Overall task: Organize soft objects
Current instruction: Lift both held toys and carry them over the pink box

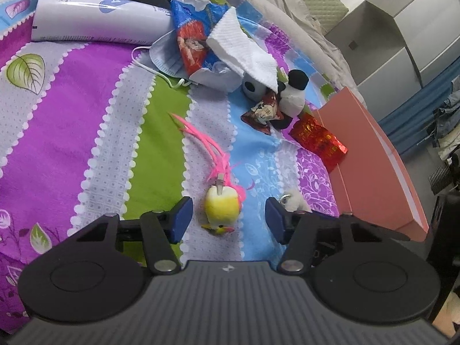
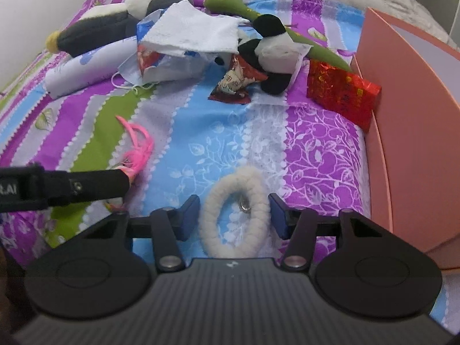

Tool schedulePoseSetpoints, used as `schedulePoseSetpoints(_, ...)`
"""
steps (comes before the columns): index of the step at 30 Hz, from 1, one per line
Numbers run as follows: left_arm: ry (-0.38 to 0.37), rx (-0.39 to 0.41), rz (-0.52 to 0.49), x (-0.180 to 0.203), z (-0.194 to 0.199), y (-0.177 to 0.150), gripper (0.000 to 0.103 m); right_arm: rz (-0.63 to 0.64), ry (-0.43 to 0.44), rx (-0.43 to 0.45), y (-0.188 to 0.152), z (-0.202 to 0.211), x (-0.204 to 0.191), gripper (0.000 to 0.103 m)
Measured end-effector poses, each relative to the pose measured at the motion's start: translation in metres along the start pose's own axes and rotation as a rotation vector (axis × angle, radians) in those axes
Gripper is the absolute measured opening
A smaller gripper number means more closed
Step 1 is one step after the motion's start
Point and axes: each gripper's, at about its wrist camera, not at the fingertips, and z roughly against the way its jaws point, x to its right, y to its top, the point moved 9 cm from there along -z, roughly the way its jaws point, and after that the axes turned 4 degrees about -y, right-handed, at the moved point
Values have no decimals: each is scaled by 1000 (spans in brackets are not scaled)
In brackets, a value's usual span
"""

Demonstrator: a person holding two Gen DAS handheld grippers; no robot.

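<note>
A small yellow bird toy (image 1: 222, 207) with pink feathers (image 1: 205, 143) lies on the striped bedspread between the fingers of my open left gripper (image 1: 228, 215), untouched. A white fluffy ring (image 2: 234, 211) with a metal clip lies between the fingers of my open right gripper (image 2: 234, 215); part of it shows in the left wrist view (image 1: 294, 202). The pink feathers (image 2: 138, 149) show left in the right wrist view, with the left gripper's finger (image 2: 95, 187) reaching in. A panda plush (image 1: 290, 95) (image 2: 273, 49) lies further back.
A salmon-pink box (image 1: 371, 155) (image 2: 414, 132) stands at the right. A red foil packet (image 2: 342, 93), snack wrappers (image 2: 235, 82), a white paper towel (image 2: 195, 33), a face mask (image 1: 166, 57), a white roll (image 1: 95, 20) and a grey plush (image 2: 109, 28) lie behind.
</note>
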Motion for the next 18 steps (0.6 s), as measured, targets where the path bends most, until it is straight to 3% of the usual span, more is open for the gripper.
schedulePoseSetpoints(4, 9, 6, -4, -1, -3, 1, 47, 17, -26, 15, 2, 1, 1, 22)
schedulePoseSetpoints(7, 10, 2, -10, 0, -4, 0, 33, 8, -22, 15, 2, 4, 5, 19)
schedulePoseSetpoints(18, 48, 55, -88, 41, 14, 16, 32, -28, -26, 60, 5, 40, 23, 18)
